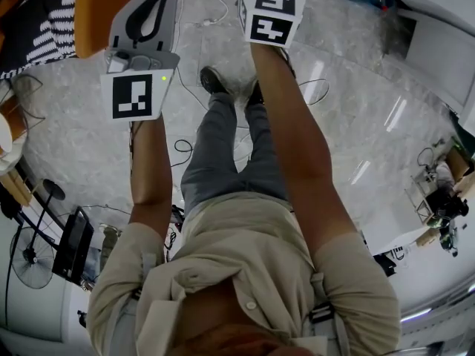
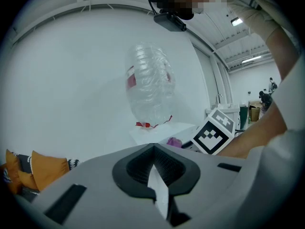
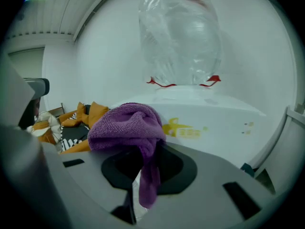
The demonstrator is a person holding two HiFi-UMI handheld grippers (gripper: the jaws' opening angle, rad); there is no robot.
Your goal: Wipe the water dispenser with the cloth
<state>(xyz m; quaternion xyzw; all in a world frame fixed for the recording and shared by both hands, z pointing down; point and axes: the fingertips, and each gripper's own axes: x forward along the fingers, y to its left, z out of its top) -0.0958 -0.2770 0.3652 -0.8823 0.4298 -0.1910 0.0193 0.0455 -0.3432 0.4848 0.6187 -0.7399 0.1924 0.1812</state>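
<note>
Left gripper (image 2: 153, 170): grey jaws pressed together, nothing between them, lower centre of its view
Right gripper (image 3: 143, 173): jaws pinching purple terry cloth (image 3: 127, 125), bunched above them, one tail hanging down
White water dispenser (image 3: 224, 120): centre right, behind the cloth
Clear upturned plastic bottle (image 3: 181, 32): on the dispenser's top; red label (image 2: 130, 80) unreadable
Writing: yellow logo (image 3: 183, 129) on the dispenser, too blurred to read
</note>
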